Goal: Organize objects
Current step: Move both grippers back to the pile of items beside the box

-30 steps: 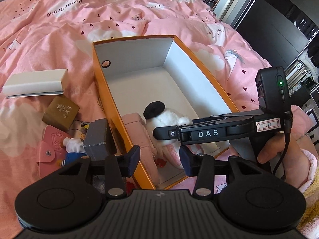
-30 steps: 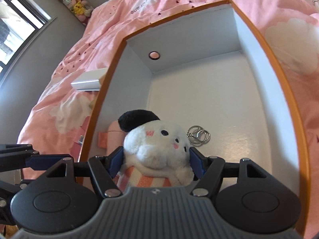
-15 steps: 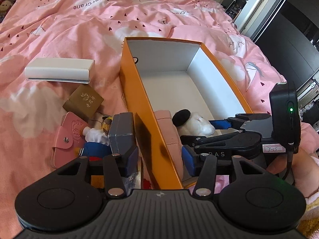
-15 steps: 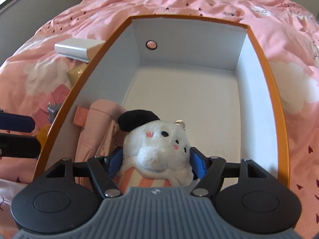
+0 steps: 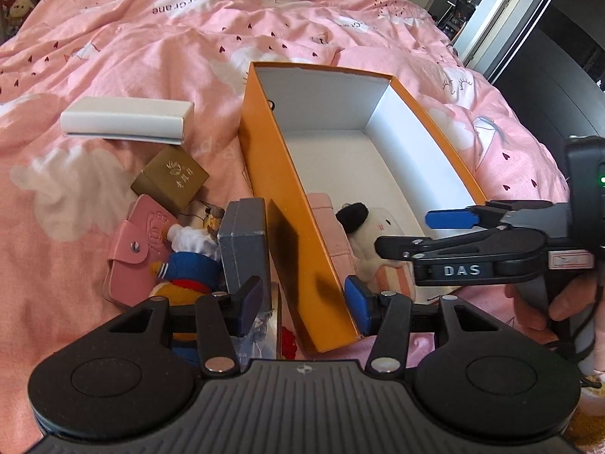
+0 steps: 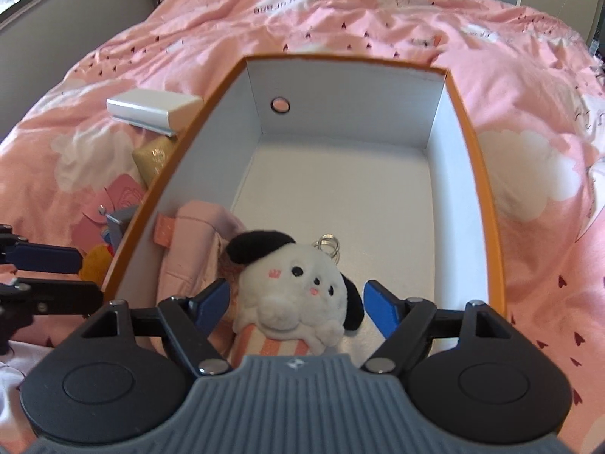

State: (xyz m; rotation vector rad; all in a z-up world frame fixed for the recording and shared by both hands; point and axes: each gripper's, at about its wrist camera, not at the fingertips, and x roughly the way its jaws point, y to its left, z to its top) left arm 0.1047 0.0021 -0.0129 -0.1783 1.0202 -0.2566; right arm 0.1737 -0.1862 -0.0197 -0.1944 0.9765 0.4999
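An orange box [image 5: 264, 174] with white inside lies on the pink bed; it also shows in the right wrist view [image 6: 487, 204]. A white plush dog [image 6: 298, 302] lies in its near end beside a pink pouch [image 6: 196, 249]. My right gripper [image 6: 297, 302] is open, fingers either side of the plush without touching; it also shows in the left wrist view [image 5: 416, 230]. My left gripper [image 5: 302, 302] is open and empty, straddling the box's near left wall. The plush also shows in the left wrist view [image 5: 374, 234].
Left of the box lie a grey box [image 5: 245, 242], a blue-and-orange duck plush [image 5: 189, 268], a pink wallet [image 5: 136, 249], a gold box [image 5: 170, 181] and a white case [image 5: 124, 121]. The far part of the box floor [image 6: 340, 181] is bare.
My right gripper has opened and let go of the plush dog, which now lies in the box. The left gripper has shifted left and back along the box wall.
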